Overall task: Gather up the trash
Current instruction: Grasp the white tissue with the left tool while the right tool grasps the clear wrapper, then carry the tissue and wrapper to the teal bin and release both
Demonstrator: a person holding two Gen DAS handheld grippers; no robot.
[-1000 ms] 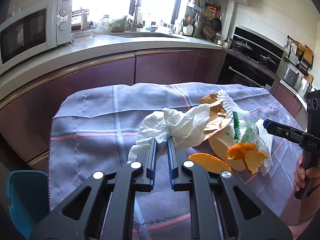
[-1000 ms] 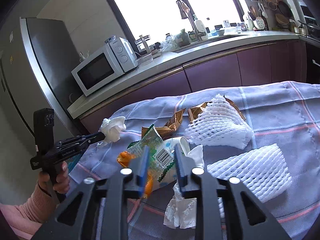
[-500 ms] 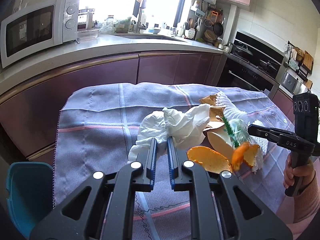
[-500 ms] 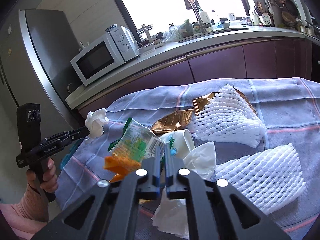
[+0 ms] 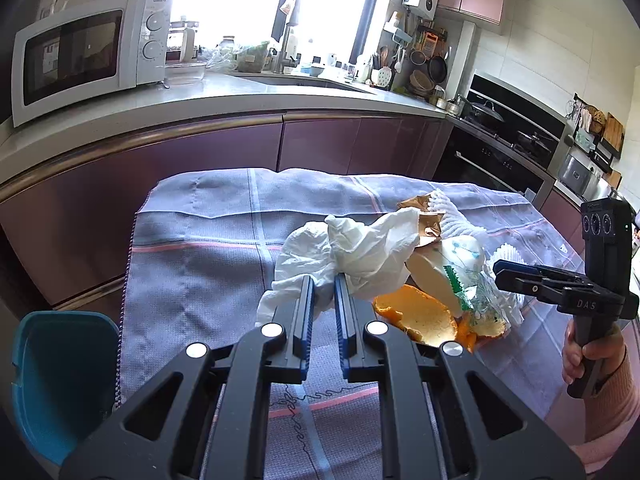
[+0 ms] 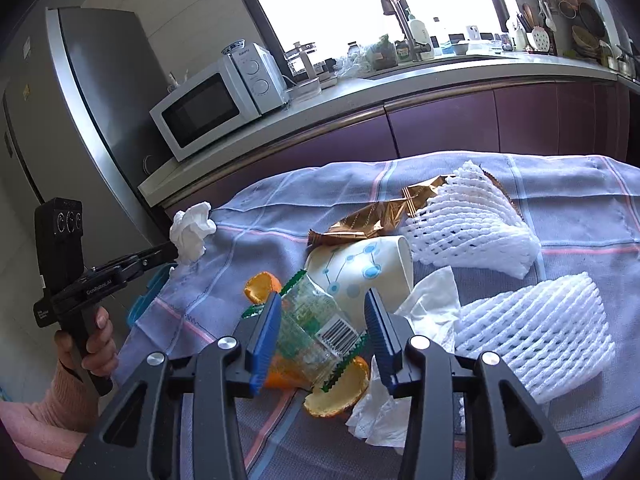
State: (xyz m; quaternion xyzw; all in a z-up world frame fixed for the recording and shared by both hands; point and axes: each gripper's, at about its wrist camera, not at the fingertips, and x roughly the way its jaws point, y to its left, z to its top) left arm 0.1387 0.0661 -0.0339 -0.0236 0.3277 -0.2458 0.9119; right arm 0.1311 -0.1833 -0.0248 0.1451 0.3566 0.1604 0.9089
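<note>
My left gripper [image 5: 320, 284] is shut on a crumpled white tissue [image 5: 352, 252] and holds it above the left side of the cloth-covered table [image 5: 200, 256]; it also shows in the right wrist view [image 6: 191, 232]. My right gripper [image 6: 320, 304] is open, its jaws on either side of a clear green-edged snack wrapper [image 6: 316, 328] that lies on orange peel [image 6: 336, 396]. A paper cup [image 6: 360, 268] lies on its side behind it, beside a gold wrapper [image 6: 368, 216], white foam nets [image 6: 472, 220] and another tissue [image 6: 432, 308].
A blue bin [image 5: 56, 384] stands on the floor at the table's left edge. Beyond the table runs a kitchen counter with a microwave [image 5: 84, 52] and sink. A fridge [image 6: 80, 120] stands at the far left in the right wrist view.
My right gripper was shut on the green-edged wrapper and held it up; it has now opened, and the wrapper lies on the orange peel. My left gripper still holds the tissue.
</note>
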